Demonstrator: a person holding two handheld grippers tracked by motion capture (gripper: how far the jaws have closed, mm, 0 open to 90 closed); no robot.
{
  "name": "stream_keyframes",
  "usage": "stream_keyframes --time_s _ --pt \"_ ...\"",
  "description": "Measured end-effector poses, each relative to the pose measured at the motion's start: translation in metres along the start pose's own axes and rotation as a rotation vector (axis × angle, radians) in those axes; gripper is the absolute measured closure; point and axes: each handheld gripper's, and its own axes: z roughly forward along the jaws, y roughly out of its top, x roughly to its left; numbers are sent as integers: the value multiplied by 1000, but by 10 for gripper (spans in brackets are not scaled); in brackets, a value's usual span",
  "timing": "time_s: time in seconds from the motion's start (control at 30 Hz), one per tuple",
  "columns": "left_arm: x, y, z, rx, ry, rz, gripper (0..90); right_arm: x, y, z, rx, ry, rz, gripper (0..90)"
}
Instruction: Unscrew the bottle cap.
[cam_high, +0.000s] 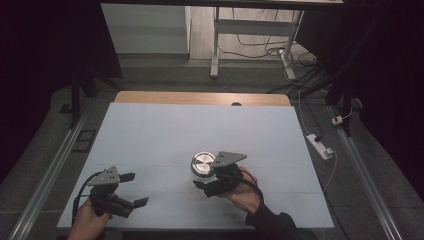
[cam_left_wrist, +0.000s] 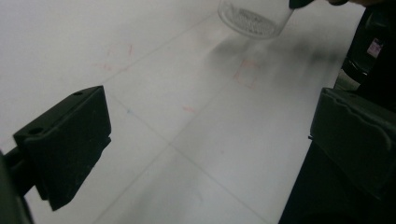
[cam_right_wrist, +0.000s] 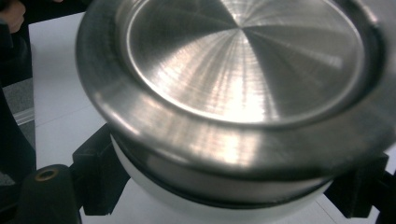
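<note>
Right gripper sits just in front of a jar near the middle of the white table in the high view, held by the person's right hand. Its grey plate hides the jaw tips, so from up here I cannot tell whether they touch the jar. Left gripper rests low at the near left, well apart from the jar, its jaws spread with nothing between them, probably waiting its turn.

From the left gripper view, both black jaws stand wide over bare table, and the jar shows far off at the top edge as a clear glass base (so the body is glass under that metal top).

In the right gripper view the jar's steel lid looms very close, and the pale body below it lies between the two jaws, which sit against its sides low down. My judgement is that they are closed on the body rather than the lid, holding the jar steady.
</note>
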Motion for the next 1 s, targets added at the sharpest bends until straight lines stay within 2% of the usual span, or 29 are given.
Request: stream_keyframes --time_s 0.17,0.3,0.5,0.67,0.87,1.0 --pt "-1 17 6 7 0 37 0 0 0 1 4 4 -4 155" --pt "-3 30 14 3 -33 72 0 0 0 1 6 10 -5 155" --pt "-6 51 28 13 -57 138 0 1 0 1 3 25 -14 155" --pt "-8 71 39 5 -117 208 0 1 0 0 5 34 -16 155" --pt "-10 94 56 13 -175 268 0 1 0 0 7 50 -21 155" --pt "-9 108 66 21 -234 308 0 1 0 0 9 67 -32 155"
